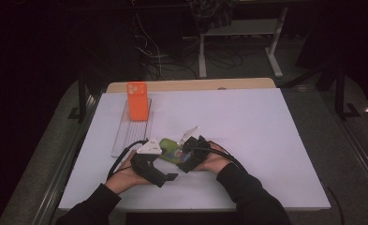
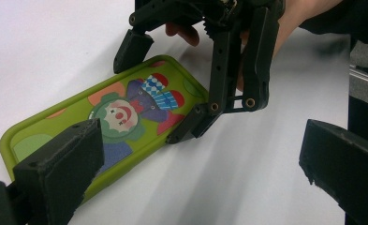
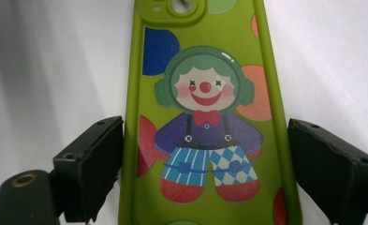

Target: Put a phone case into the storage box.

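A green phone case printed with a clown lies flat on the white table, near its front middle. In the right gripper view the case runs away from me, camera hole at the far end. My right gripper has a jaw against each long edge, shut on it. In the left gripper view that right gripper straddles the far end of the case. My left gripper is open wide, one jaw over the case's near end, the other above bare table. From above, the left gripper and right gripper meet at the case.
An orange phone stands at the back left on a clear ribbed tray. A wooden edge borders the table's far side, with cables and desk legs on the floor beyond. Both forearms enter from the front edge.
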Available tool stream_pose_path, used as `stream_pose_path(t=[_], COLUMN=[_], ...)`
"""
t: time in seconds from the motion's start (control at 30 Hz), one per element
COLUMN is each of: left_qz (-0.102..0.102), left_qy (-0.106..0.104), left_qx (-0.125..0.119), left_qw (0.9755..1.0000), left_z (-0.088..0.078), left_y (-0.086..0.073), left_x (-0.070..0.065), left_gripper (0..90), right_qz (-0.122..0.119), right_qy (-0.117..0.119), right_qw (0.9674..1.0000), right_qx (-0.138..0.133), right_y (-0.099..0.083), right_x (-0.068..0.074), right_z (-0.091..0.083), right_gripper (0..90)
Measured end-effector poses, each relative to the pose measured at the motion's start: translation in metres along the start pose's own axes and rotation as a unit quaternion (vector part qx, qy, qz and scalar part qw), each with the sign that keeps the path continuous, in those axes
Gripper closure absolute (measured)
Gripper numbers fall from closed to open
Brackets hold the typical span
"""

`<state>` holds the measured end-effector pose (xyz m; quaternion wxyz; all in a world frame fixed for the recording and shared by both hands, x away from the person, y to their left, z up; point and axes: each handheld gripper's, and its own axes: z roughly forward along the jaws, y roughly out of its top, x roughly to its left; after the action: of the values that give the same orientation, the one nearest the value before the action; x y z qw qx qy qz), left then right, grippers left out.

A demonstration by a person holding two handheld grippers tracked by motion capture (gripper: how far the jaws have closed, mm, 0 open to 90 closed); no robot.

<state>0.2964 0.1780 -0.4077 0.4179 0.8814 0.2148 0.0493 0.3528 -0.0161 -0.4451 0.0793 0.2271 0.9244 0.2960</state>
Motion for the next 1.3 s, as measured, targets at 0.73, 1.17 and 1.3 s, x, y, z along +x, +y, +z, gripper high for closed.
stream_pose_path(t=[0.73,1.17,1.3], left_qz=[0.0,0.007,0.02], left_qy=[0.004,0.015,0.011], left_qx=[-0.015,-0.035,-0.029], left_qw=[0.9999,0.9993,0.9993], left_z=[-0.006,-0.015,-0.01], left_y=[0.005,0.035,0.05], left_x=[0.001,0.014,0.019], left_gripper=[0.0,0.0,0.0], right_qz=[0.003,0.003,0.009], right_qy=[0.004,0.025,0.035], right_qw=[0.9999,0.9991,0.9988], right_qx=[-0.01,-0.033,-0.033], right_y=[-0.004,-0.016,-0.021], right_x=[-0.005,-0.044,-0.054], right_z=[-0.005,-0.059,-0.075], right_gripper=[15.1,15.1,15.1])
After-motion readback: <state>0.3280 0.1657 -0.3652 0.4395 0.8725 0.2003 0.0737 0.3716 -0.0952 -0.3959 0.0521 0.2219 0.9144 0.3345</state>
